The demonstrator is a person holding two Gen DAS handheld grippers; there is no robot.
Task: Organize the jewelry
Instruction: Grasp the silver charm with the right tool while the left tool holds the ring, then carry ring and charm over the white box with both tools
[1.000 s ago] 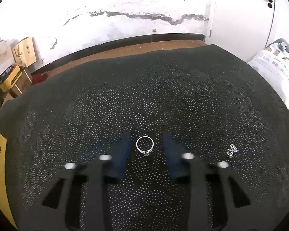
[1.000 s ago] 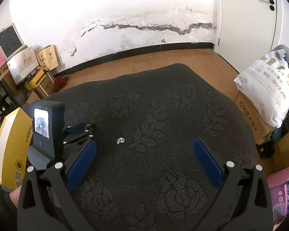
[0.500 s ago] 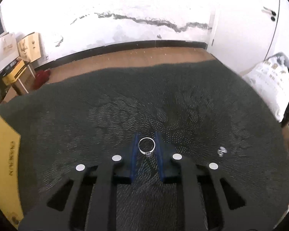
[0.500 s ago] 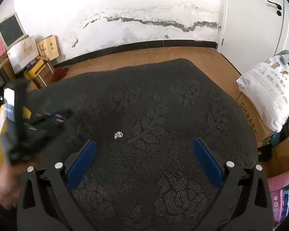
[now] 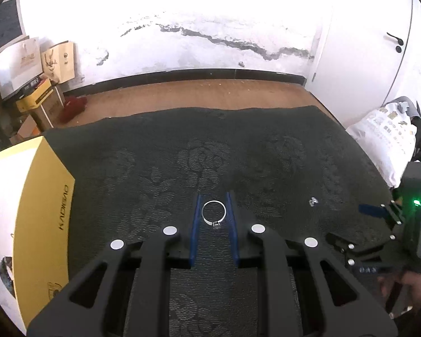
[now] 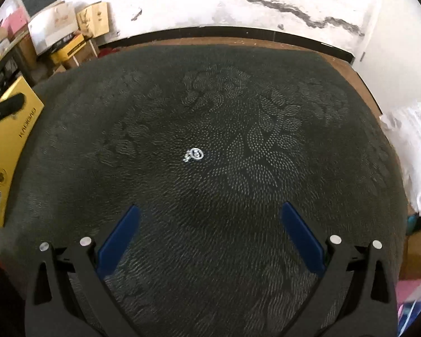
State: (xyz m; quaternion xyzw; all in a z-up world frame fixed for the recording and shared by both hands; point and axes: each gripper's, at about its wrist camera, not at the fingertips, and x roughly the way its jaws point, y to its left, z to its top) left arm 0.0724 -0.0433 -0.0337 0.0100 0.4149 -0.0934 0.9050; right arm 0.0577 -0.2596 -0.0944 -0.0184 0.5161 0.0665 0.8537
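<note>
My left gripper (image 5: 214,200) is shut on a silver ring (image 5: 213,212) with a small stone, held between its blue pads above the dark patterned cloth (image 5: 266,163). A small silver earring (image 5: 313,201) lies on the cloth to its right; it also shows in the right wrist view (image 6: 194,154), ahead of my right gripper (image 6: 209,210), which is open and empty with the earring well beyond its fingertips. The right gripper's body shows at the right edge of the left wrist view (image 5: 407,224).
A yellow box (image 5: 28,224) lies at the cloth's left edge, also in the right wrist view (image 6: 5,146). Cardboard boxes (image 5: 47,90) stand on the floor at the back left. A white sack (image 5: 384,137) sits at the right.
My left gripper closed on the ring and lifted it away from the cloth, drawing back. My right gripper moved forward and lower, towards the earring.
</note>
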